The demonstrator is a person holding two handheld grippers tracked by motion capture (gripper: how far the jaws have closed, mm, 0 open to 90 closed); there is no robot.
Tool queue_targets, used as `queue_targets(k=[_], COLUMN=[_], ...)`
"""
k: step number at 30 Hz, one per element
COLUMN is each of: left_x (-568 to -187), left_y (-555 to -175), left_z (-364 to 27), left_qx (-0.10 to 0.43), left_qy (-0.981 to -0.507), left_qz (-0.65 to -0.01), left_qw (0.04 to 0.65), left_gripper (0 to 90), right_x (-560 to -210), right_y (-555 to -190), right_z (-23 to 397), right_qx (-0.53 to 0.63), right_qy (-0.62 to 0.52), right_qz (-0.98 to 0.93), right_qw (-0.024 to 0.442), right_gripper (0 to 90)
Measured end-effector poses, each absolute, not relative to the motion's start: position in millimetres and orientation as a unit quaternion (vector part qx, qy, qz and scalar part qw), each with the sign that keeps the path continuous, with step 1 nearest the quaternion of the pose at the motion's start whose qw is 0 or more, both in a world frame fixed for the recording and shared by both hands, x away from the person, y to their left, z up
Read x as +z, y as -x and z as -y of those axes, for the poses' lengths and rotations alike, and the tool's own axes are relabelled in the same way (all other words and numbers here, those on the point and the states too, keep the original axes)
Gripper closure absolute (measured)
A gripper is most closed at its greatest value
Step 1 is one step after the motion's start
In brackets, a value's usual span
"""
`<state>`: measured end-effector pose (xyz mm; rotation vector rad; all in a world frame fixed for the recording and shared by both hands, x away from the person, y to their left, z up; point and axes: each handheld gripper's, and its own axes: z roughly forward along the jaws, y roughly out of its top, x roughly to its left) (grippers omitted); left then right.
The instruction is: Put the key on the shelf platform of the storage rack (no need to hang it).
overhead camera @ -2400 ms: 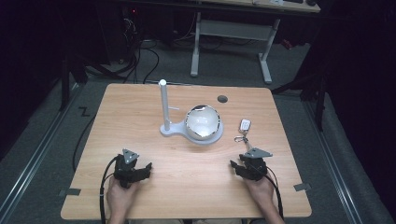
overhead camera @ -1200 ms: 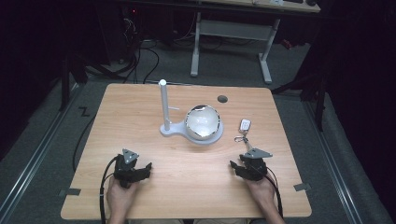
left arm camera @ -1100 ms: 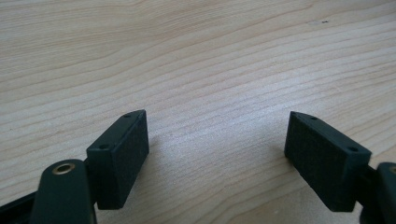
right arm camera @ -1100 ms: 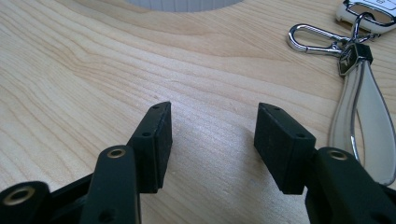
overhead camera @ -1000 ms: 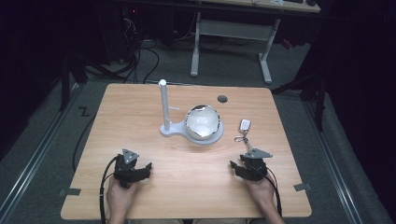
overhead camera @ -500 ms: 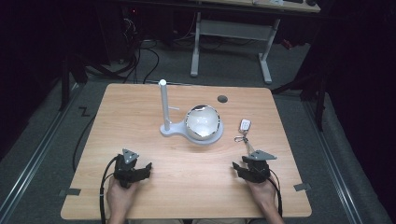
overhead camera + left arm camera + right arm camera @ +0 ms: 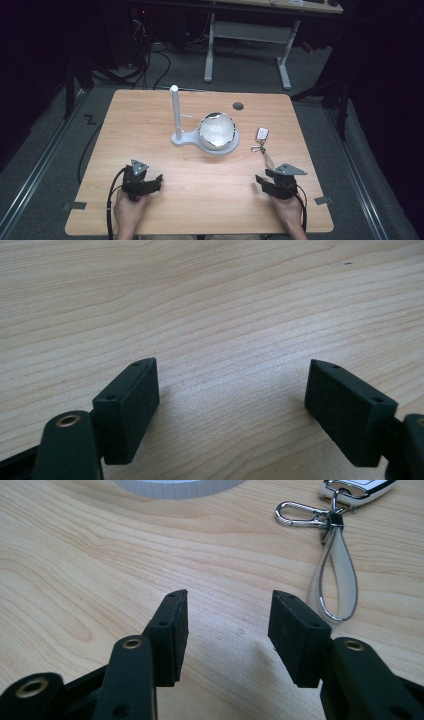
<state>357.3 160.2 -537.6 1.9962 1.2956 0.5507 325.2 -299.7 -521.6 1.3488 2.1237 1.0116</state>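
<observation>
A light wooden rectangular table (image 7: 150,120) is carrying everything in the high view. Near its centre a white plastic stand with an upright post (image 7: 176,116) is standing, and touching its base at 3 o'clock a shiny silver hemispherical bowl (image 7: 217,131) is sitting on the stand's round white tray.

At 3 o'clock from the bowl, a little apart from it, a small white key fob with a metal carabiner clip and a pale grey strap loop (image 7: 261,135) is lying flat on the wood. Its strap is trailing toward 5 o'clock, toward the right gripper. In the right gripper view the key fob (image 7: 357,486) is sitting at 1 o'clock from the jaws, with the clip (image 7: 301,515) pointing toward 9 o'clock and the strap loop (image 7: 336,575) running down to lie just beside the right-hand jaw, not between the two.

The black two-jaw right gripper (image 7: 264,180) is hovering at 5 o'clock on the table, held in the person's right hand (image 7: 289,212). Its jaws have just been closing a little, yet they are standing well apart, with nothing but bare wood between them (image 7: 227,615).

The black two-jaw left gripper (image 7: 152,181) is resting at 7 o'clock on the table in the person's left hand (image 7: 127,212). Its jaws are standing wide apart and are holding nothing, with plain wood grain lying between them (image 7: 232,385).

A small dark round hole (image 7: 238,106) is showing in the tabletop at 1 o'clock from the bowl.
</observation>
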Motion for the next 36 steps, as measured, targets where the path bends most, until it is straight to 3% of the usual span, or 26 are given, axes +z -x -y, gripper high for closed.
queue_targets(k=[21,36], left_x=[-537.7,-537.6], left_y=[-357.3,-357.4], left_z=[-160.1,-160.1], left_qx=[0.212,0.212], left_qy=[-0.768,-0.768], left_qz=[-0.498,-0.498], left_qw=[0.342,0.342], left_gripper=[21.9,21.9], right_x=[-519.8,-510.2], right_y=[-315.0,-338.0], right_z=[328.7,341.0], right_qx=[0.361,0.361], right_qy=[-0.520,-0.537], right_qz=[-0.741,-0.728], right_qw=[0.226,0.225], right_gripper=[55.3,57.4])
